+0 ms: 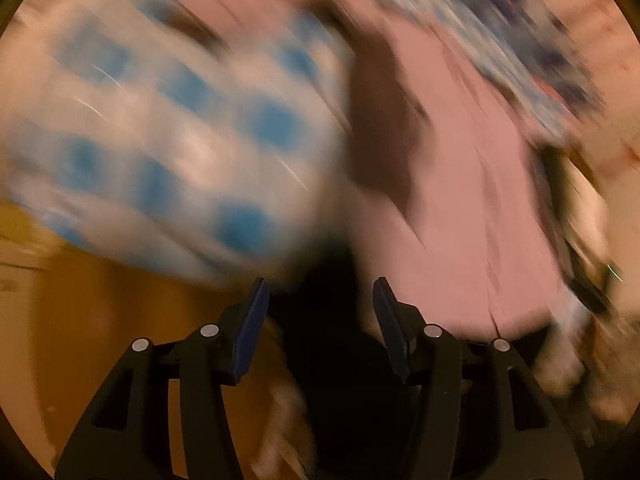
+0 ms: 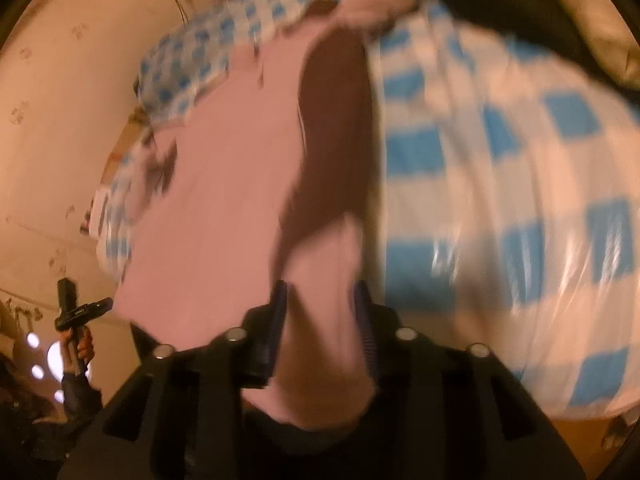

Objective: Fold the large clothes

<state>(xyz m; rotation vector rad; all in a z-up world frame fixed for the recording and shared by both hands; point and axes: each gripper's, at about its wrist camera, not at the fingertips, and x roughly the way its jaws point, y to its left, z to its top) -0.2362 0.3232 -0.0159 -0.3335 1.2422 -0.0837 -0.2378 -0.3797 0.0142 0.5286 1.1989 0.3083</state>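
A large pink garment lies spread over a blue-and-white checked cover; the left wrist view is badly blurred. My left gripper hovers above the cover's near edge with its jaws apart and only dark space between them; the pink cloth lies past its right finger. In the right wrist view the pink garment runs from the checked cover back into my right gripper. A thick fold of it fills the gap between the two fingers and bulges out behind them.
An orange-brown surface shows below the cover's edge. A beige surface with small prints fills the left. A person's hand holds a black device at lower left. Something dark sits at the top right.
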